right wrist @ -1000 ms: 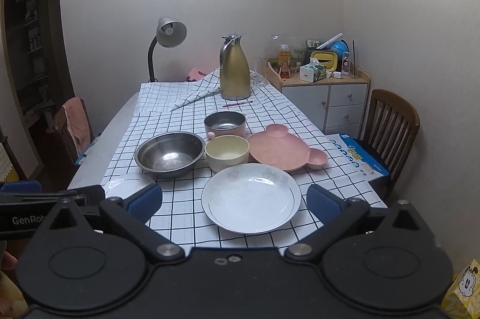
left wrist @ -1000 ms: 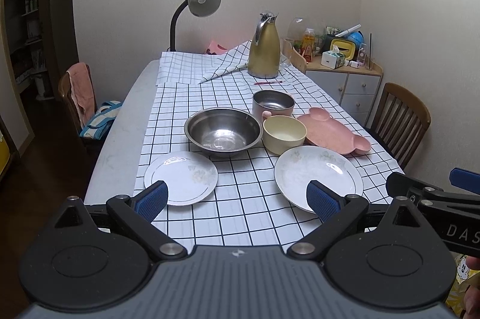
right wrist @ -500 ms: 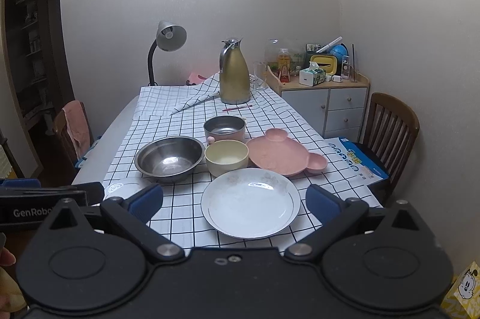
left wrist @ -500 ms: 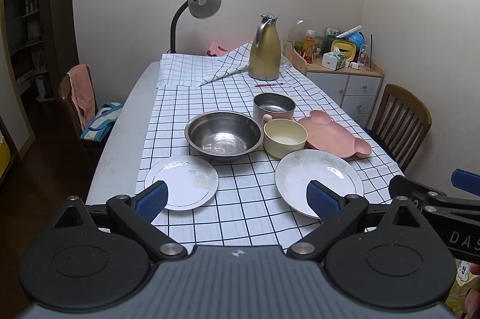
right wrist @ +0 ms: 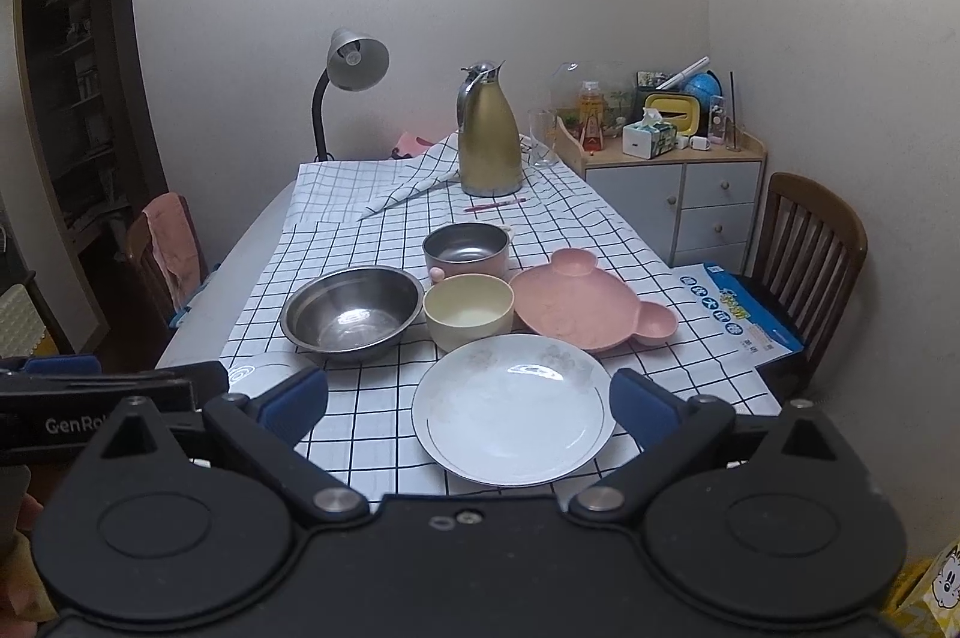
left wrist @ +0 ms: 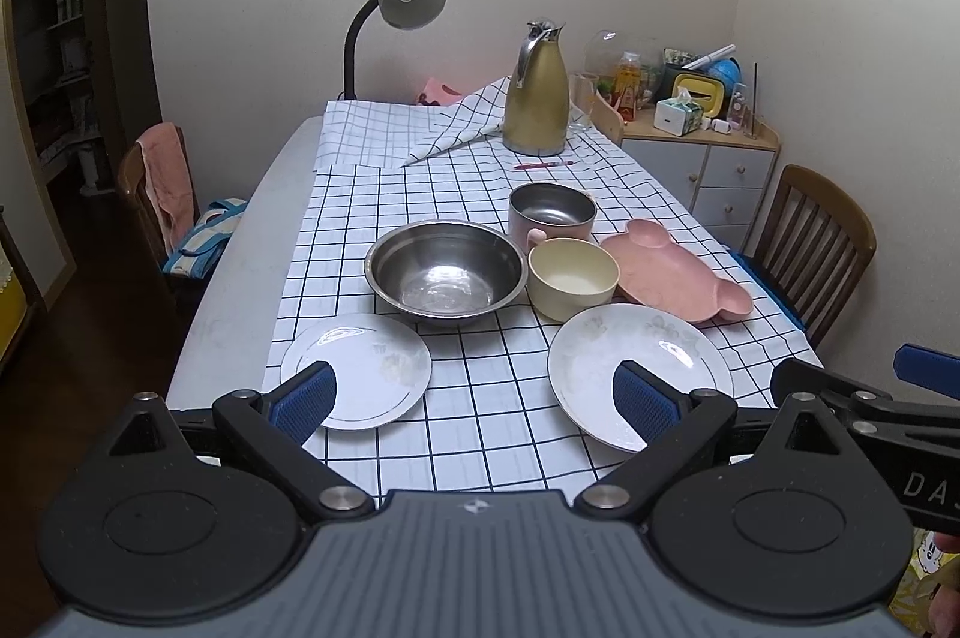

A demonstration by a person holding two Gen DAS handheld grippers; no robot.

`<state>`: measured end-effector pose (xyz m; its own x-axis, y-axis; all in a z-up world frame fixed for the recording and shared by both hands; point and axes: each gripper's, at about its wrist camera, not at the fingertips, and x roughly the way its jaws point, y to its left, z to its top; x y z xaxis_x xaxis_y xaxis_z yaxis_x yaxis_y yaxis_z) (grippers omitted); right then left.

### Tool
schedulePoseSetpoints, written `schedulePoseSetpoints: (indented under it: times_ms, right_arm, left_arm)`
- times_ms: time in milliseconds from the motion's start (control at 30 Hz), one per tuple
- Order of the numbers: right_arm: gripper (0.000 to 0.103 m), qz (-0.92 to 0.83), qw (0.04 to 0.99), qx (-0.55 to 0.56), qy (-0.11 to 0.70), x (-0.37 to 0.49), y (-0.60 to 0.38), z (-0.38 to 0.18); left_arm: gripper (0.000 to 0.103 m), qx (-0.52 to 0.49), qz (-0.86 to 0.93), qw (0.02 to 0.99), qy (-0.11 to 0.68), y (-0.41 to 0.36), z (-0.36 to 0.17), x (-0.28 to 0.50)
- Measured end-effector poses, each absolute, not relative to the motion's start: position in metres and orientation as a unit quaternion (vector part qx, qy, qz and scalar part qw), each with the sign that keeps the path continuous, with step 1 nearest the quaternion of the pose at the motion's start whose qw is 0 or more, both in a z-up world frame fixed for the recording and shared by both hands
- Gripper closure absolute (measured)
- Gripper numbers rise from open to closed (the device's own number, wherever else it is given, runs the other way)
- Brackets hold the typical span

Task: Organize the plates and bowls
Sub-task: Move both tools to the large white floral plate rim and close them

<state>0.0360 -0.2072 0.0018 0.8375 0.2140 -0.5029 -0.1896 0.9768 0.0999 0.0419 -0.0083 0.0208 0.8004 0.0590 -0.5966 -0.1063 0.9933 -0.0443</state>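
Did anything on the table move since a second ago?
No dish moved. Both open grippers, left gripper and right gripper, only drifted slightly and hold nothing. The large steel bowl, cream bowl, pink bear-shaped plate and two white plates stayed put.

bowls behind plates — on table
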Motion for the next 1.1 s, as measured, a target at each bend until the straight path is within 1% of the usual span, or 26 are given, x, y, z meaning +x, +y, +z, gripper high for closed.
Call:
schedulePoseSetpoints:
  times_ms: [567, 900, 933, 1000, 1100]
  right_arm:
    - [0.002, 0.13, 0.944, 0.028, 0.304, 0.091, -0.234, -0.02]
    - [0.002, 0.118, 0.934, -0.018, 0.337, 0.161, -0.265, -0.067]
    - [0.003, 0.118, 0.931, -0.02, 0.344, 0.17, -0.269, -0.073]
    - [0.009, 0.114, 0.924, -0.023, 0.364, 0.191, -0.275, -0.086]
    - [0.01, 0.117, 0.915, -0.033, 0.384, 0.215, -0.281, -0.106]
  left_arm:
    - [0.003, -0.051, 0.058, 0.937, 0.341, -0.029, 0.002, 0.093]
    - [0.003, -0.052, 0.047, 0.913, 0.401, -0.047, -0.05, 0.158]
    - [0.003, -0.048, 0.049, 0.911, 0.406, -0.048, -0.056, 0.166]
    - [0.003, -0.049, 0.048, 0.905, 0.42, -0.05, -0.067, 0.182]
    - [0.003, -0.048, 0.05, 0.897, 0.437, -0.052, -0.085, 0.203]
